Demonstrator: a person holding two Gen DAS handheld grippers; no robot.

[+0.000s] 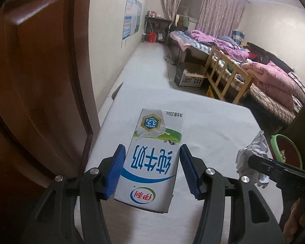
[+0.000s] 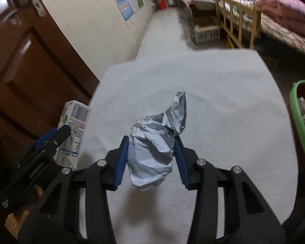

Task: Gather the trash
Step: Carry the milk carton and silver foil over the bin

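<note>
A white and blue milk carton hangs above the white table, and my left gripper is shut on its sides with the blue pads. The same carton shows at the left of the right wrist view. My right gripper is shut on a crumpled ball of white paper, lifted off the table with its shadow below. That paper and the right gripper's black finger appear at the right of the left wrist view. A green-rimmed bin stands just past the table's right edge.
A brown wooden door stands close on the left. Beyond the table lie a strip of pale floor, a cardboard box, a wooden bed rail and beds with pink quilts. The green bin holds some rubbish.
</note>
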